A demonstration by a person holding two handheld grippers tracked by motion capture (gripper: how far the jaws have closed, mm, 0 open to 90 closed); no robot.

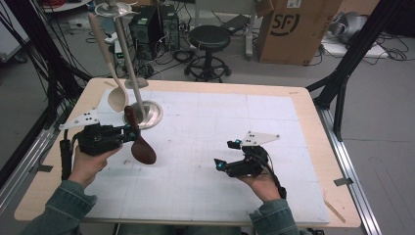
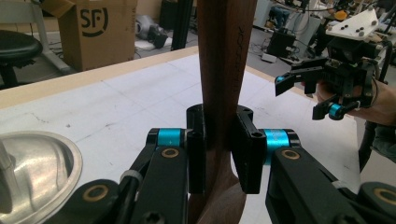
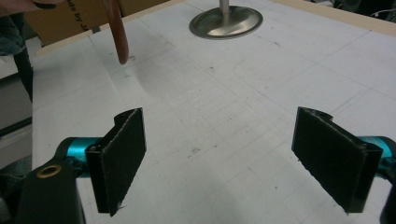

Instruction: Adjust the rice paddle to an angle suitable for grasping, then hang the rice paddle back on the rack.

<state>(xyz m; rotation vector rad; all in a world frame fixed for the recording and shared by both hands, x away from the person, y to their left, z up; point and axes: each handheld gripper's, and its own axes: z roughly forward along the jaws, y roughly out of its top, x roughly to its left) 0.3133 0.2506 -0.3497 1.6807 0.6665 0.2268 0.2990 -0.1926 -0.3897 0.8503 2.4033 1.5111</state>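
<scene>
Spoon handling is what the left gripper (image 1: 128, 133) is doing: its pads are clamping the handle of a dark wooden spoon (image 1: 139, 142), bowl hanging down just above the table's white mat, near the left edge. Gripping partway along the handle is probably leaving the upper end free to hook onto the metal utensil stand (image 1: 139, 100), whose round base is sitting just behind the gripper toward the far left corner. A pale wooden spoon (image 1: 108, 66) is already hanging there beside the pole, bowl down, so the dark one is likely heading for the same rack.

The right gripper (image 1: 226, 154) is resting over the near right part of the mat, well apart from the spoon; its jaws are standing wide apart with nothing between them, leaving it idle.

The mat (image 1: 220, 142) is covering most of the plywood table (image 1: 313, 147), lightly scuffed and gridded. Beyond the far edge, a black stool (image 1: 209, 49), a cardboard box (image 1: 293, 29) and tangled cables are crowding the grey floor.
</scene>
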